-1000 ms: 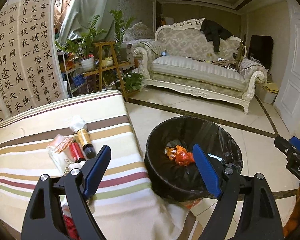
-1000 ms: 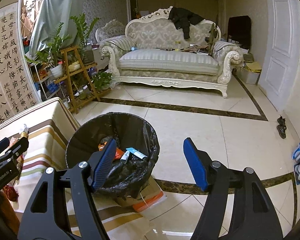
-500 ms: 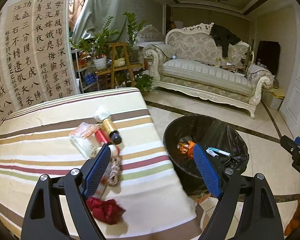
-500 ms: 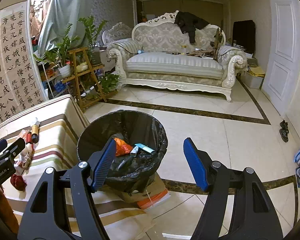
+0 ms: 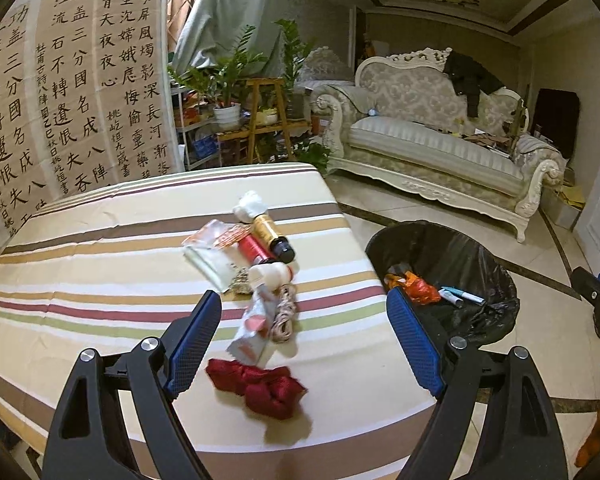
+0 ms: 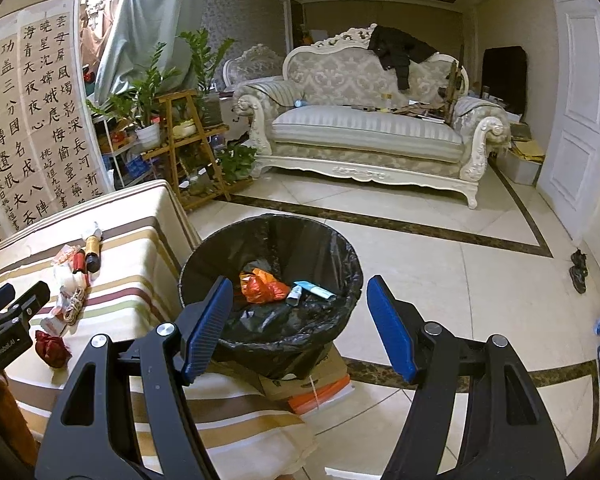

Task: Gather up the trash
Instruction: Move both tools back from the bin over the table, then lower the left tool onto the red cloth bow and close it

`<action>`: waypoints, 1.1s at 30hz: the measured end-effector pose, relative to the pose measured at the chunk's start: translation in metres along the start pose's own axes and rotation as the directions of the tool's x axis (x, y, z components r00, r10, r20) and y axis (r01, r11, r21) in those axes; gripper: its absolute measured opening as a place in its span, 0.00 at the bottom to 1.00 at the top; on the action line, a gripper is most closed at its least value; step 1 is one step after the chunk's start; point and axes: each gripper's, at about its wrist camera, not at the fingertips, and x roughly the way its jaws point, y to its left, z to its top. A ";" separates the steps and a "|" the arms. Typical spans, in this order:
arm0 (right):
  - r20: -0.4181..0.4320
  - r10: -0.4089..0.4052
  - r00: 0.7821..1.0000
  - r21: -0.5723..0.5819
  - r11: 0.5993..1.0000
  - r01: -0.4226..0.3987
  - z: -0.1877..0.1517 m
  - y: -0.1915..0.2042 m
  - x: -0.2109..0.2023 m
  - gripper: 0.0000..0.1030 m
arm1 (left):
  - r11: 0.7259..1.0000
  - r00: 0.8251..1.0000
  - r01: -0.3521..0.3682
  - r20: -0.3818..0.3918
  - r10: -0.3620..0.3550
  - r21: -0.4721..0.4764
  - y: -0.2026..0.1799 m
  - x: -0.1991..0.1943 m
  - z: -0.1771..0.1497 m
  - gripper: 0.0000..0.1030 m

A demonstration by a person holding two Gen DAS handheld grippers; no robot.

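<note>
A heap of trash lies on the striped tablecloth [image 5: 80, 280]: a crumpled red cloth [image 5: 260, 384], a white tube [image 5: 256, 320], a coil of string [image 5: 284, 316], a gold and black bottle [image 5: 270, 234], a red cylinder [image 5: 254, 249], a clear wrapper [image 5: 208, 256]. My left gripper [image 5: 304, 336] hovers open above the tube and red cloth, holding nothing. The black-lined bin [image 6: 272, 280] stands on the floor beside the table, holding an orange wrapper [image 6: 262, 288] and a small blue-white tube [image 6: 308, 290]. My right gripper [image 6: 300, 328] hangs open and empty over the bin.
A cardboard box [image 6: 312, 380] lies under the bin by the table corner. An ornate sofa [image 6: 368, 136] and a wooden plant stand [image 6: 188, 136] stand at the back. A calligraphy screen [image 5: 60, 100] rises behind the table. Shoes [image 6: 578, 270] lie by the door at the right.
The left gripper has swung left from over the bin to over the trash on the table. The right gripper has shifted, and the bin now sits more centred between its fingers.
</note>
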 end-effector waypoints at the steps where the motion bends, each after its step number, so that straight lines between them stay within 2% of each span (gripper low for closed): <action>1: -0.003 0.006 1.000 -0.003 1.000 -0.006 0.000 0.002 0.001 0.66 | 1.000 1.000 -0.002 -0.001 0.002 -0.003 0.002 0.000 -0.001 0.80; 33: -0.066 0.108 0.992 -0.065 0.992 -0.113 -0.008 0.045 0.031 0.66 | 0.995 0.994 -0.069 -0.091 0.063 -0.066 0.050 0.013 -0.021 0.80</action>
